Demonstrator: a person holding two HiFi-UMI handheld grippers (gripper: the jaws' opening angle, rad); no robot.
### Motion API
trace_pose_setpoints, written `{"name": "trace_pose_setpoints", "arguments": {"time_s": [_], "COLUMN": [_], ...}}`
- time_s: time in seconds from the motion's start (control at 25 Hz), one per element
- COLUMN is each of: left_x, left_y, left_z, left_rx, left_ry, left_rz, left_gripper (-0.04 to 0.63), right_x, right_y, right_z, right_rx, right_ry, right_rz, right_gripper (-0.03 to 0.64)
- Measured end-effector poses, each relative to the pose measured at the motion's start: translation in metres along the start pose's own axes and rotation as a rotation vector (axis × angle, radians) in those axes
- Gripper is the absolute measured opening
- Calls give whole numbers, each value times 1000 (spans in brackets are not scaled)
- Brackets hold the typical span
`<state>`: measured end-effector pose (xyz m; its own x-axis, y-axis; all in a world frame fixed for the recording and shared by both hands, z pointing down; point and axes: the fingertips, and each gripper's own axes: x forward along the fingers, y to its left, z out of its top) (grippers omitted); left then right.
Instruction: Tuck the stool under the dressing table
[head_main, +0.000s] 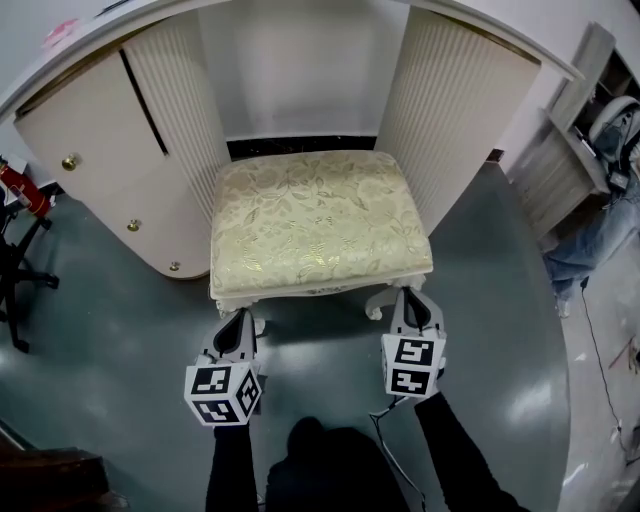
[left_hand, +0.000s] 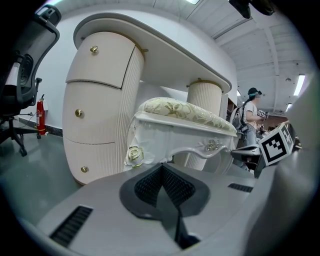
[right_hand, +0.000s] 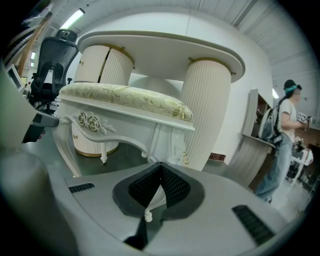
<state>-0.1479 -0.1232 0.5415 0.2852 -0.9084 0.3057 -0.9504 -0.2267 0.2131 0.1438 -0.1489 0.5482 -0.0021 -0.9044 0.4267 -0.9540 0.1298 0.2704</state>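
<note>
Pushing evenly on both front corners looks the best way to slide the stool (head_main: 318, 220) in straight; it stands mid-frame, its back part already between the fluted pedestals of the dressing table (head_main: 100, 120), its front edge out in the open; the left gripper (head_main: 240, 318) and right gripper (head_main: 410, 296) sit just below that edge by the front legs, each with its jaws drawn together; a white leg foot shows through the right one's slit, seen past it rather than nipped, I judge; the right pedestal (head_main: 450, 120) runs close to the seat, so drifting that way risks a scrape; an office chair (left_hand: 22, 75) and a red extinguisher (head_main: 22, 188) stand far left and a person (right_hand: 282, 135) far right, all well apart from the stool
</note>
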Motion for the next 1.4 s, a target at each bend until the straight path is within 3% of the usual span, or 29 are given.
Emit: {"name": "trace_pose_setpoints", "arguments": {"time_s": [1.4], "left_x": [-1], "left_y": [-2], "left_z": [1], "left_rx": [-7], "left_ry": [-39], "left_rz": [37], "left_gripper": [8], "right_x": [4], "right_y": [-2], "right_z": [1], "right_rx": [-26], "right_ry": [-27], "right_rz": [1], "right_gripper": [3]}}
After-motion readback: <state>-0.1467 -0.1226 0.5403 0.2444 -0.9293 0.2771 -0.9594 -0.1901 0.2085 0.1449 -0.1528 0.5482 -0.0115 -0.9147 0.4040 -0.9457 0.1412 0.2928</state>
